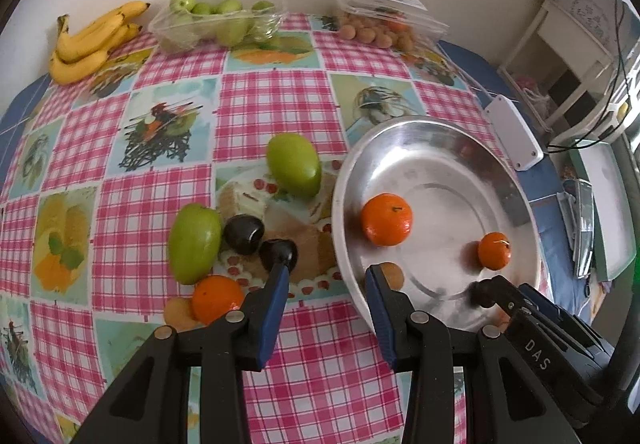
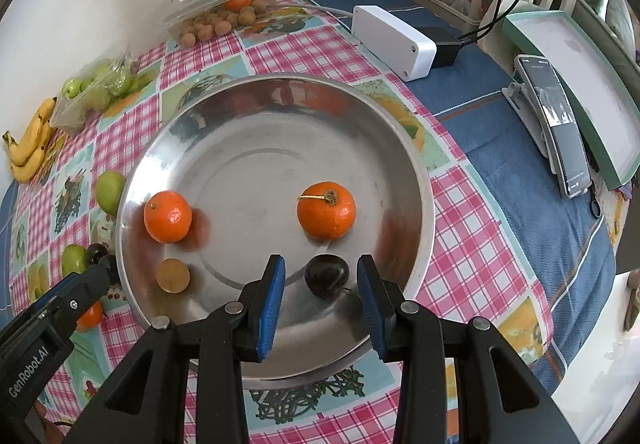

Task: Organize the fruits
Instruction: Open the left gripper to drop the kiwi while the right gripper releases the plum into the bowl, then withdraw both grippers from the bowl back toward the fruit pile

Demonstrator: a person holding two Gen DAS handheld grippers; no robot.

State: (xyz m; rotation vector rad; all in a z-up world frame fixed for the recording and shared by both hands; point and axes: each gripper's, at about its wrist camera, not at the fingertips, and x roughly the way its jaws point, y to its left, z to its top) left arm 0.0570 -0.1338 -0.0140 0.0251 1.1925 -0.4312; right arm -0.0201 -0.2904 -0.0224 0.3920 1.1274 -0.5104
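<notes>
Left wrist view, fruit outside the dish: two green fruits (image 1: 294, 164) (image 1: 195, 242), two dark plums (image 1: 243, 234) (image 1: 279, 253), an orange (image 1: 217, 298) and a small tan fruit (image 1: 179, 314) lie on the checked bench (image 1: 276, 100), left of centre.
Left wrist view, far edge: bananas (image 1: 94, 40) upper left, a clear tub of green fruit (image 1: 216, 22) beside them, a clear box of tan fruit (image 1: 384, 20) upper right.
Left wrist view, dish: the steel dish (image 1: 436, 148) sits right of centre with two oranges (image 1: 387, 219) (image 1: 495, 251) and a tan fruit (image 1: 390, 274) inside.
Left gripper (image 1: 327, 276): its blue-padded fingers (image 1: 277, 308) stand partly apart with nothing between them, over the gap between the loose fruit and the dish rim, pointing steeply down.
Right wrist view, seen only here: a dark plum (image 2: 326, 275) lies low in the dish (image 2: 420, 180), and a phone on a clip stand (image 2: 556, 124) leans at the right edge.
Right wrist view, dish: two oranges (image 2: 168, 216) (image 2: 326, 210) mid-frame, a tan fruit (image 2: 173, 275) lower left.
Right wrist view, other: a white box (image 2: 394, 40) sits above the dish on blue cloth.
Right gripper (image 2: 321, 276): fingers (image 2: 272, 300) partly apart either side of the plum, pads clear of it, pointing steeply down.
Left gripper from here: enters at the lower left beside the dish rim; its fingers cannot be told from this side.
</notes>
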